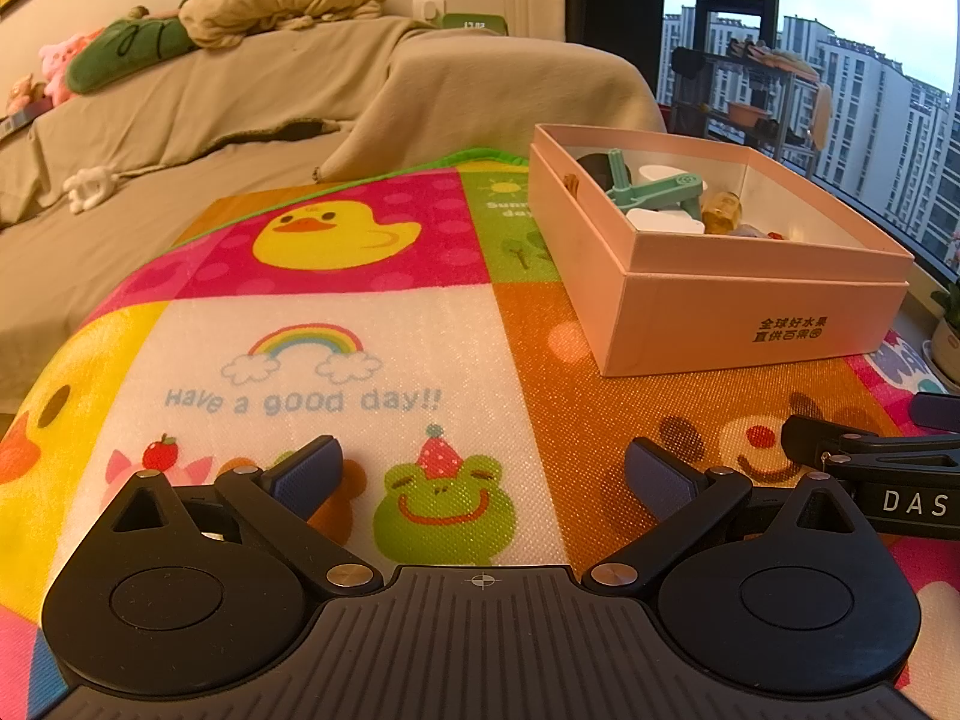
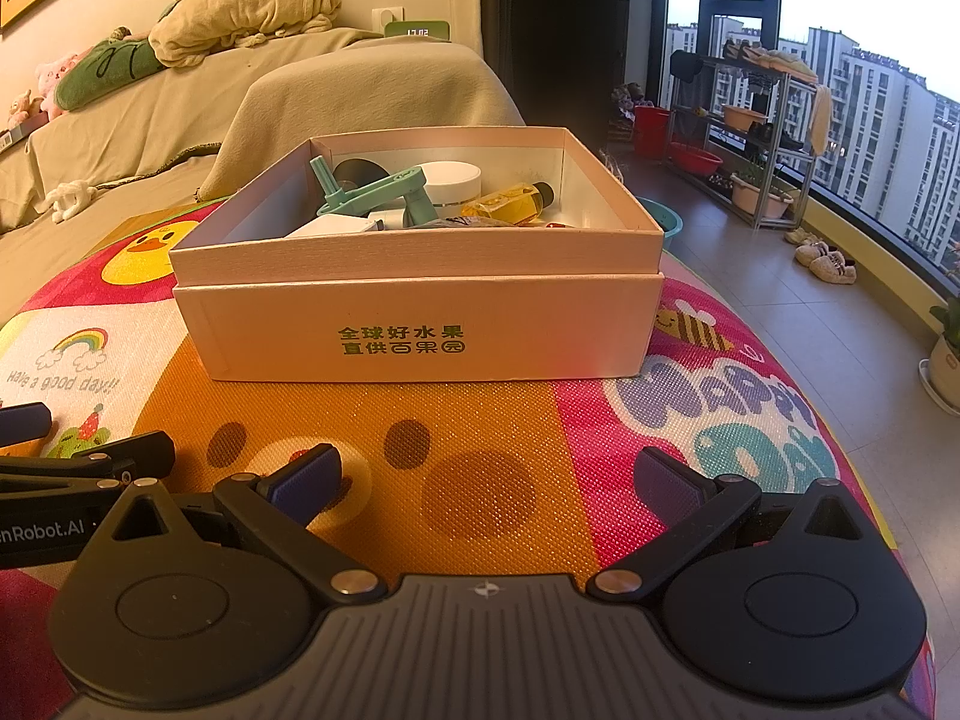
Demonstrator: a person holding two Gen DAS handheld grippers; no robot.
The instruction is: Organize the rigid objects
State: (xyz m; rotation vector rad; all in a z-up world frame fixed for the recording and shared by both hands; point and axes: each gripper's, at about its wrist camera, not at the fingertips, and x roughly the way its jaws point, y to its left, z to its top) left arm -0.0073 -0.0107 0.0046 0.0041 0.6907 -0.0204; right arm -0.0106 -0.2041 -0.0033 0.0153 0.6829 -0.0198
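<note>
Your left gripper [image 1: 480,468] and right gripper [image 2: 489,474] gape wide, empty; pink cardboard box [image 2: 420,324] at 12 o'clock holds a teal plastic tool [image 2: 372,189], white jar [image 2: 450,180] and amber bottle [image 2: 510,201].

The colourful cartoon-printed play mat [image 1: 336,354] reads "Have a good day!!", the pink cardboard box [image 2: 420,324] bears green "全球好水果 直供百果园", and the black left gripper [image 2: 48,531] shows "nRobot.AI".

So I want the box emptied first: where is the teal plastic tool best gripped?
Probably on the teal plastic tool's long bar, from above, with the right gripper. The bar lies across the other items near the pink box's rim, so it looks the most exposed part.
</note>
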